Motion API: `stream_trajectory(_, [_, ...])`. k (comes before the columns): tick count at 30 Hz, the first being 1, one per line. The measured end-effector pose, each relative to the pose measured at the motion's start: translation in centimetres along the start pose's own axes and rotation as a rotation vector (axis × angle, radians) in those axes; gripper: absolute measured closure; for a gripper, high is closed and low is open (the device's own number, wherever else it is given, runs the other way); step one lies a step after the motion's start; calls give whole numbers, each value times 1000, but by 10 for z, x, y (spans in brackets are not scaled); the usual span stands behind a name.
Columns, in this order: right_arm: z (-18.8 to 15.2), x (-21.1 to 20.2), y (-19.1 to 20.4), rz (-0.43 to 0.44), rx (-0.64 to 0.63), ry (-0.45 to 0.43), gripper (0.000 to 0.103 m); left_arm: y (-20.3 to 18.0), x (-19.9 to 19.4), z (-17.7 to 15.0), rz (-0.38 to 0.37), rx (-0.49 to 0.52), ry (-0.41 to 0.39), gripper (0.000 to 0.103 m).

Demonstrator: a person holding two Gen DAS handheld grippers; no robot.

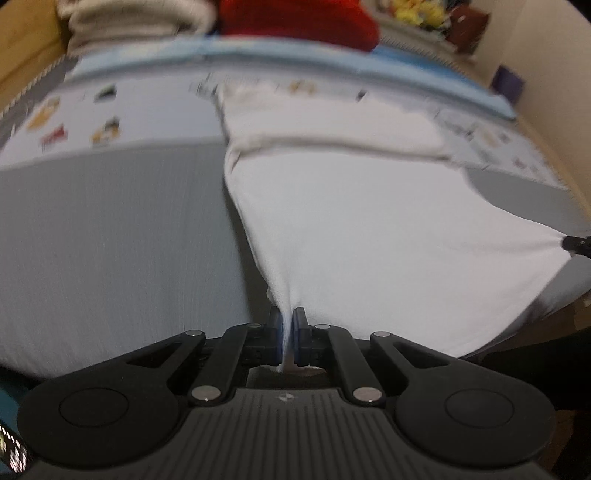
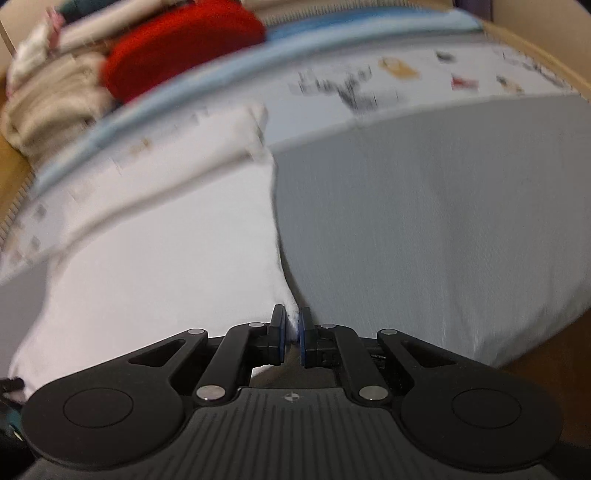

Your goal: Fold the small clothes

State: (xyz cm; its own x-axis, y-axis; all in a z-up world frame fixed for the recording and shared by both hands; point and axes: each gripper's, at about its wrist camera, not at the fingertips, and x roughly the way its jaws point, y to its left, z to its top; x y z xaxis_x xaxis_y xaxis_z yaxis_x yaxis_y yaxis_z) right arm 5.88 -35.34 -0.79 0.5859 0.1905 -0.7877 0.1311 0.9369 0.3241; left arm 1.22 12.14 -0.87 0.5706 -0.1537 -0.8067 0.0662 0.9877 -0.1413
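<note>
- The left tool (image 1: 287, 334) has its blue pads pinching one near corner of a white garment (image 1: 369, 236); cloth shows in the narrow gap between them.
- The right tool (image 2: 293, 338) is pinching the other near corner of the same garment (image 2: 166, 258), its pads pressed together on a small bunch of fabric.
- The garment stretches from both tools across the grey sheet (image 1: 110, 240) of a bed. Its near edge is lifted and pulled taut between the two corners, and the far part lies on the bed with one fold line running across it.
- Beyond the garment, a printed cloth (image 1: 74, 114) and a light blue band (image 1: 295, 59) cross the bed; past those sit a red item (image 1: 295, 22) and a stack of cream laundry (image 1: 129, 22).
- Judging by this, the fold is under way: the corners are gripped, but the near half is not yet laid over the far half, and any further folds are left.
- The left view shows the right tool's tip at the garment's far-right corner, plus yellow toys (image 1: 413, 14) behind. The right view is blurrier but shows more bare sheet (image 2: 443, 221) beside the garment.
</note>
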Motion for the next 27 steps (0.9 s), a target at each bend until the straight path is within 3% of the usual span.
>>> stream_trajectory(4, [13, -47, 1, 81, 20, -88, 97, -3, -55, 9, -68, 16, -84, 99])
stream_trajectory(9, [12, -115, -13, 181, 8, -185, 98, 4, -123, -3, -146, 30, -118, 99])
stream_trajectory(15, [-1, -196, -39, 288, 19, -265, 98, 28, -167, -6, -259, -90, -166, 98])
stream_trajectory(17, [-1, -201, -43, 297, 35, -270, 98, 29, -154, 3, -247, -90, -168, 98])
stream_trajectory(20, [9, -178, -43, 262, 49, -247, 98, 36, -113, 24, -228, -125, -147, 98])
stream_trajectory(25, [47, -96, -36, 186, 44, -170, 98, 60, -15, 75, -165, -200, -71, 98])
stream_trajectory(27, [66, -60, -31, 141, 35, -138, 98, 67, 22, 94, -146, -185, -42, 98])
